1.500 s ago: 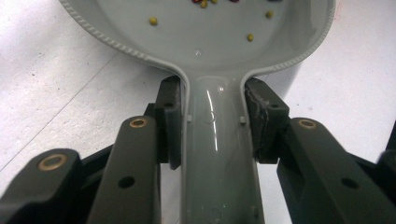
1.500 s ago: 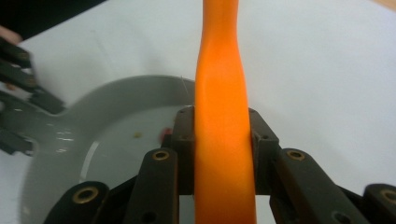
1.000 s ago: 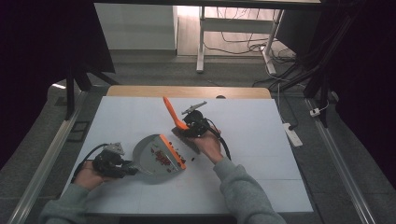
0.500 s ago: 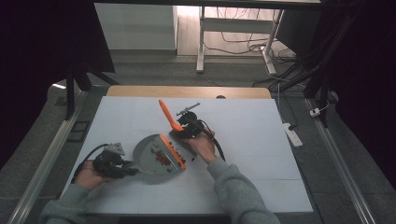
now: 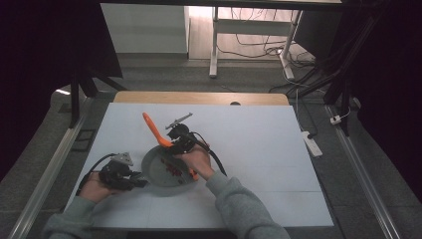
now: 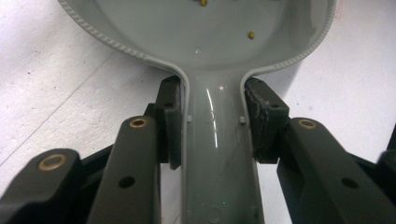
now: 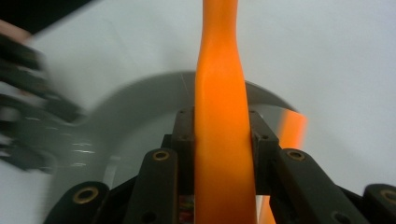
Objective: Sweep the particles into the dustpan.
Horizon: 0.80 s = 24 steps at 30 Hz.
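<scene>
My left gripper (image 6: 212, 121) is clamped on the handle of the grey pan (image 5: 154, 167), which sits on the white bench (image 5: 259, 144) at the near left, with a few small bits lying in its bowl. My right gripper (image 7: 219, 140) is closed tight on the handle of an orange tool (image 5: 155, 131), held over the pan's far right rim with the handle slanting up and away to the far left.

High view: dim room, dark at both sides; the white counter (image 5: 259, 149) is evenly lit, with brighter floor beyond its far edge. Left gripper view: sharp, with glare streaks on the grey pan (image 6: 210, 32). Right gripper view: motion blur left of the orange handle (image 7: 219, 140); background soft.
</scene>
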### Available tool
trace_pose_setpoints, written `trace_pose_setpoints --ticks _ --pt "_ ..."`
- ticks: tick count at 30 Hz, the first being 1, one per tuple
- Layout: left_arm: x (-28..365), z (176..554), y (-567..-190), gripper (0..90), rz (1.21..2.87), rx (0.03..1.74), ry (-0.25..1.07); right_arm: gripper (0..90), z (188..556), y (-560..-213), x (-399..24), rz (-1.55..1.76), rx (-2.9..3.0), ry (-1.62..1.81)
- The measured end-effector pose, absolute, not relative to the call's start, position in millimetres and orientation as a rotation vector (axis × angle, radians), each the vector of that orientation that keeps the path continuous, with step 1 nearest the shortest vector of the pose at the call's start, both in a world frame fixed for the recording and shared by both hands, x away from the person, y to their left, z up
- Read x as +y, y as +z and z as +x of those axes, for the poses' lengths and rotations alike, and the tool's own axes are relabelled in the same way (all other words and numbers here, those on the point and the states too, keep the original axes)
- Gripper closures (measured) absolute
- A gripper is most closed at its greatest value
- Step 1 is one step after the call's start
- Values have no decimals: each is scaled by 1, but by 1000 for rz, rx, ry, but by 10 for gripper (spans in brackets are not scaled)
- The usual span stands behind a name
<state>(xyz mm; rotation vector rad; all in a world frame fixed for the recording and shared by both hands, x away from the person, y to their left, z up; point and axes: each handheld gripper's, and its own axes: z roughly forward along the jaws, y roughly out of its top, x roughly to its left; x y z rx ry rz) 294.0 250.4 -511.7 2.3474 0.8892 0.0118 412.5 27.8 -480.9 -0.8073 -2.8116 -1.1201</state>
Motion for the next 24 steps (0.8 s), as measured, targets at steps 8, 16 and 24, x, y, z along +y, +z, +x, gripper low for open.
trace_pose_setpoints --ticks 8,16,24 --pt "250 293 -511 616 2351 887 11 703 426 -457 -2 -917 -2932 -1194" --pt "250 293 -511 616 2347 889 11 703 454 -477 -20 -1072 -2997 -1025" --pt "250 293 -511 617 2353 892 2 704 443 -488 13 -989 -2932 -1011"
